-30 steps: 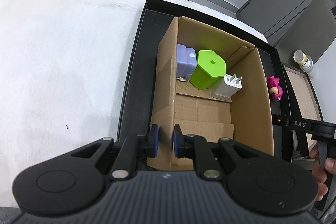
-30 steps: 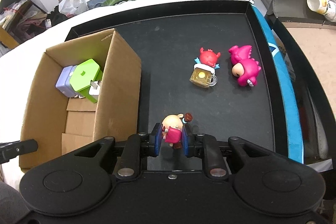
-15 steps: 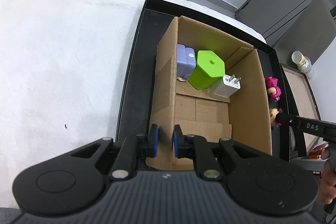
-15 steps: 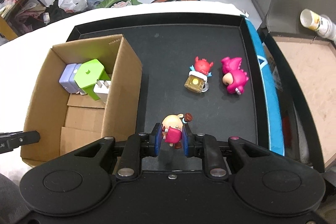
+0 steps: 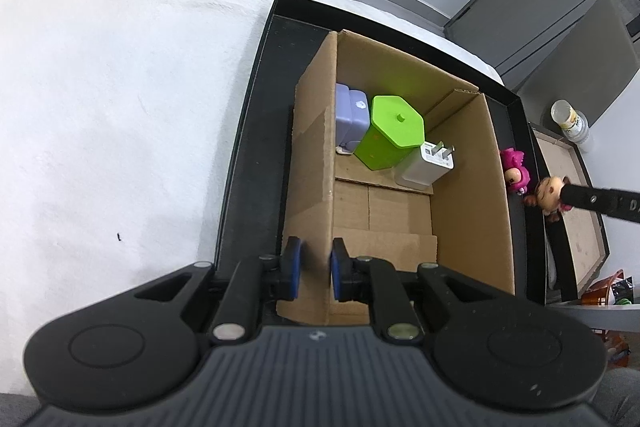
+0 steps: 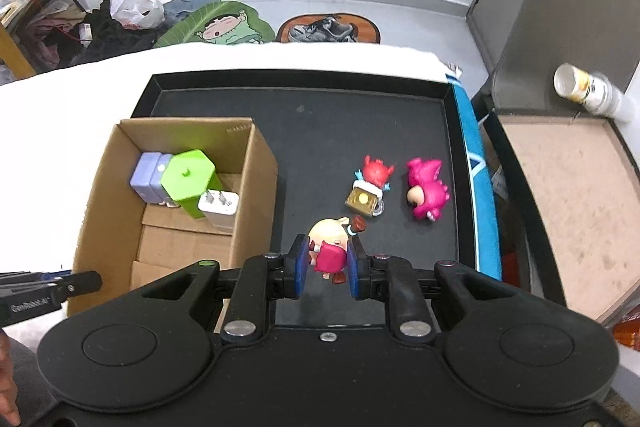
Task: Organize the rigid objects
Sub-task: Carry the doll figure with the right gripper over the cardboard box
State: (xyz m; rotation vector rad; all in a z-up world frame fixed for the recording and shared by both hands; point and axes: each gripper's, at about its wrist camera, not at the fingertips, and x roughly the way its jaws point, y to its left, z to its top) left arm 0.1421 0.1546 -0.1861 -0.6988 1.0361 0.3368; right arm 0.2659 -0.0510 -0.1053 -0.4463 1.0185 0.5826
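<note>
Figurine (image 6: pixel 329 251) in right claw (image 6: pixel 327 265) — aloft

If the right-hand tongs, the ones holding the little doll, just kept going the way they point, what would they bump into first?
Probably the bare floor of the black tray. The right tongs, shut on the doll, point steeply down just short of the red crab on a mug. The doll would likely touch first; depth is hard to judge.
</note>
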